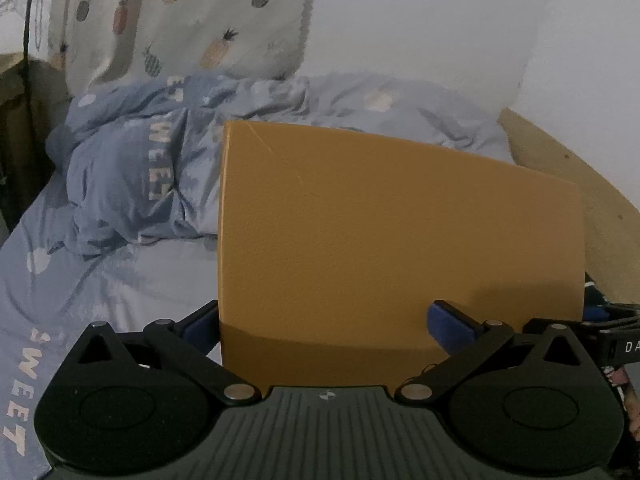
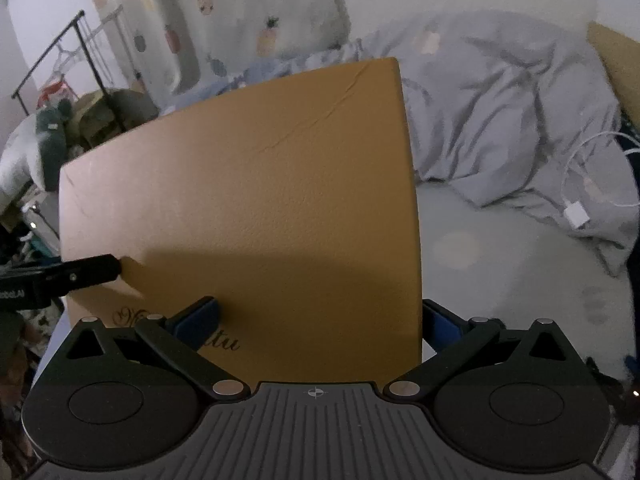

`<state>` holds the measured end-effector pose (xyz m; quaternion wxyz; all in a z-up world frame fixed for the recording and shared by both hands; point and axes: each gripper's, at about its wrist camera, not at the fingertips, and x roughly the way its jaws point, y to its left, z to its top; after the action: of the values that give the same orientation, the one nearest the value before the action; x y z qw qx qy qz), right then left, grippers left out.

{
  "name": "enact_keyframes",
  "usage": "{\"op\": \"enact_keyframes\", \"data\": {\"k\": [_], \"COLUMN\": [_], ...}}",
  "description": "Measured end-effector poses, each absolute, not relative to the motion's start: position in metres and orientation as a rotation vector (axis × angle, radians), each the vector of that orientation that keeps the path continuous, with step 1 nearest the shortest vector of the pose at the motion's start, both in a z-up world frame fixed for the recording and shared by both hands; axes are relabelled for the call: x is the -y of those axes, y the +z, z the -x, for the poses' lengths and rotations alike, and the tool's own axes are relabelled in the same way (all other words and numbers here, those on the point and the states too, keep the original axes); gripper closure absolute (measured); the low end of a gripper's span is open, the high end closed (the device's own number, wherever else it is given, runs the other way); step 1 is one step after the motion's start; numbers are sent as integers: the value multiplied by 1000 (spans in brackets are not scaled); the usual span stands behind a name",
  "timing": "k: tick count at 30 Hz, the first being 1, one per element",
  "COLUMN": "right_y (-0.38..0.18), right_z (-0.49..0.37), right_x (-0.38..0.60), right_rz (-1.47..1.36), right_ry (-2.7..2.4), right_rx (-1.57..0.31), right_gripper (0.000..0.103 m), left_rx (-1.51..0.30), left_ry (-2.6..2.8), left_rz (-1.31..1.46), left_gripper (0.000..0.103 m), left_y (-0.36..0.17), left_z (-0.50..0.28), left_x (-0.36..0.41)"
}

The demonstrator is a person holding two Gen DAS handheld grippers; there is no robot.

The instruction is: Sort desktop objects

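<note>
Both wrist cameras look out over their own black gripper bodies at one large mustard-yellow board [image 1: 400, 240], a flat mat with a pebbled, leather-like face. From the left wrist view, the left gripper [image 1: 328, 326] straddles the board's near left corner: one blue finger [image 1: 200, 326] sits behind the left edge, the other lies over the front face, so it pinches the board. From the right wrist view, the right gripper [image 2: 320, 320] pinches the same board [image 2: 248, 200] at its near right corner, one blue finger on the face beside some script lettering [image 2: 228, 342], the other behind the right edge. The board is held off the bed between the two grippers. Behind it lie a rumpled blue-grey duvet [image 1: 132, 168], a pineapple-print curtain [image 1: 192, 16], and a white charging cable [image 2: 576, 208] on the bedding.
</note>
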<state>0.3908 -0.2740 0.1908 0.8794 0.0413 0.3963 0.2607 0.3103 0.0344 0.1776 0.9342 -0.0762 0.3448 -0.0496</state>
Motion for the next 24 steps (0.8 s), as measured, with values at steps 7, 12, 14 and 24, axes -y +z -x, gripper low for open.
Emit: {"op": "enact_keyframes", "data": {"k": [7,12,14,24], "right_y": [212,218,217,195], "right_z": [-337,-300,-287,-222], "right_x": [298,308,311,312], "right_rz": [-87,-81,-83,-104], "right_ry": [534,532,532,567], "right_rx": [-803,-796,-795,-832], "right_gripper": [0,0,0,0], "left_rx": [-681,-685,-687,-718], "left_ry": [-117,-119,-116,-87], "left_rz": [137,138,135,109], "left_gripper": [0,0,0,0], "left_y": [195,198,197,184], "left_z": [-265,-237,-225,-170], "left_x": [-22,-18,-18,-23]}}
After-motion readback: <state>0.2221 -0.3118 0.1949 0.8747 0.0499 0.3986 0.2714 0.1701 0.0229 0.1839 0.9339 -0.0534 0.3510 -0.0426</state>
